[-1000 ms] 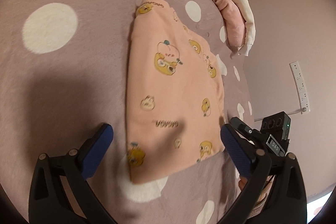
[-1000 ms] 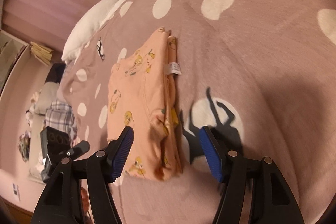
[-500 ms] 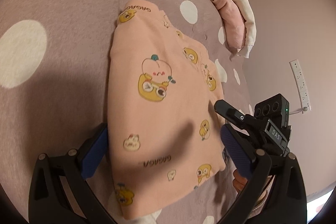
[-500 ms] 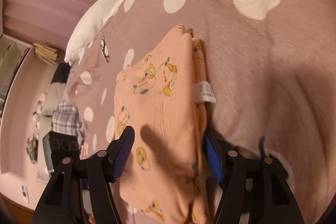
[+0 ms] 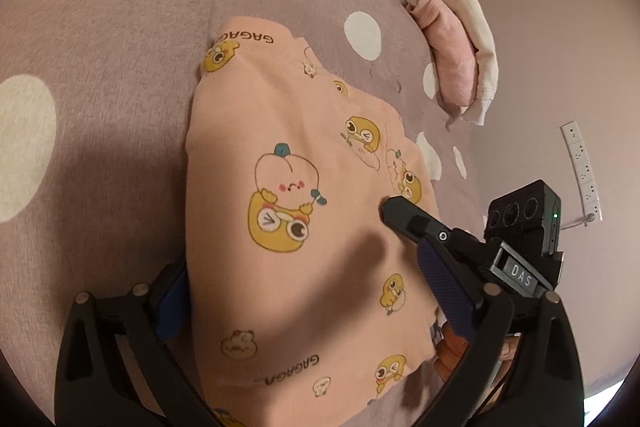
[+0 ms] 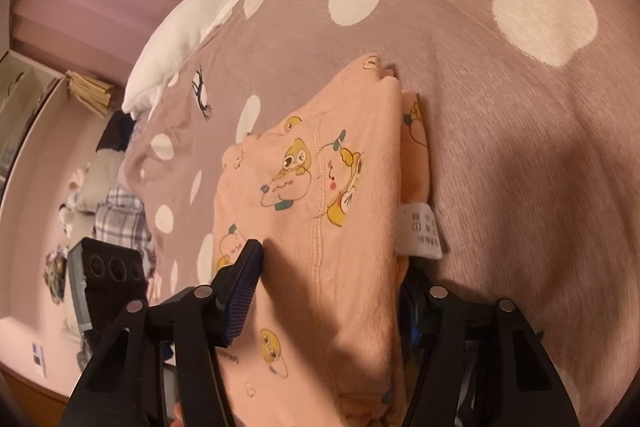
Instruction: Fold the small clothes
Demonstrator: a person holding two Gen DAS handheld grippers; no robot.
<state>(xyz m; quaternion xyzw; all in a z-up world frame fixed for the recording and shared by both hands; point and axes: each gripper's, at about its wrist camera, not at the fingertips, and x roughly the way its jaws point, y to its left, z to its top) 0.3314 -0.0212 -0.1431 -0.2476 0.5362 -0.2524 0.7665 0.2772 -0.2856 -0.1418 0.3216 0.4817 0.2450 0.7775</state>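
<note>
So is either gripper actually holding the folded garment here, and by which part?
Cannot be told. Both grippers' fingers straddle the near end of the folded peach garment, jaws closing on it: left gripper, right gripper.

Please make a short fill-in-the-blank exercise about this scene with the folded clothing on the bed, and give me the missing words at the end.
1. The folded peach garment lies on a mauve bedcover printed with white ____.
2. A white care ____ sticks out of the garment's folded edge in the right wrist view.
3. The word printed on the garment is ____.
4. The plush toy along the far edge of the bed is a white ____.

Missing words: dots; label; GAGAGA; goose
</note>
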